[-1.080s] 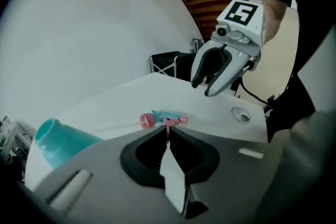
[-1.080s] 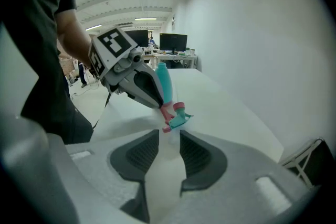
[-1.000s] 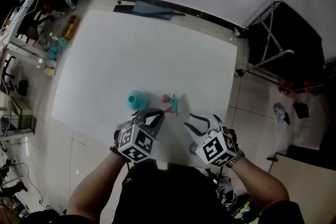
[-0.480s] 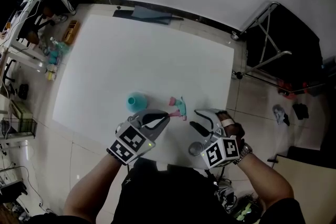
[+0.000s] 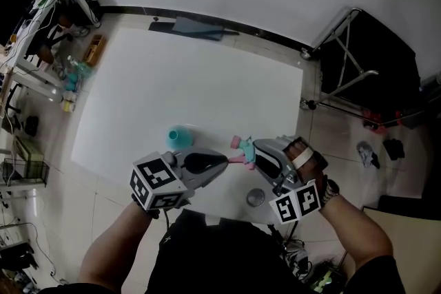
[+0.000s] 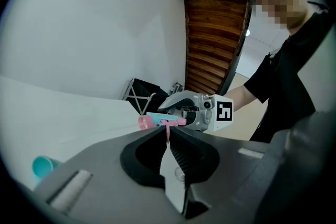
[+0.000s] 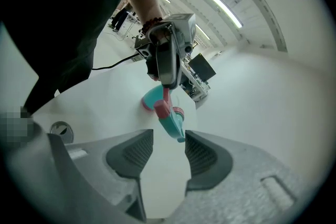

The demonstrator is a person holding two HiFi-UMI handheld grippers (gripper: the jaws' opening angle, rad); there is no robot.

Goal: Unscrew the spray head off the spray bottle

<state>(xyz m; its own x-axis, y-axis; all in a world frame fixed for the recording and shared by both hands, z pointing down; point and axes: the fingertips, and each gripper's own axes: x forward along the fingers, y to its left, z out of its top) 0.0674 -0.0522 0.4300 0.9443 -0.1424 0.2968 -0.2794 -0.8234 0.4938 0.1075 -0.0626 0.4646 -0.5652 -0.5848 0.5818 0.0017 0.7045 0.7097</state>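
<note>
Over the near edge of the white table [image 5: 207, 72], the count is two grippers, one bottle, one spray head, plus one little round metal disc [image 5: 255, 197] sitting by the edge. The spray head [image 7: 171, 121] is already off the bottle and up in the air between my two grippers. My left gripper [image 6: 167, 134] is clamped tight on it, with the thin pink trigger pinched right at the jaw tips, so the teal body and pink nozzle stick out past them. My right gripper [image 7: 168, 132] has its jaws spread wide and isn't gripping anything. The teal end of the head hangs just in front of the gap, nearer one jaw; can't tell if it touches. The teal bottle [image 5: 180, 137] stands on the table by itself, just beyond my left gripper and clear of the head.
</note>
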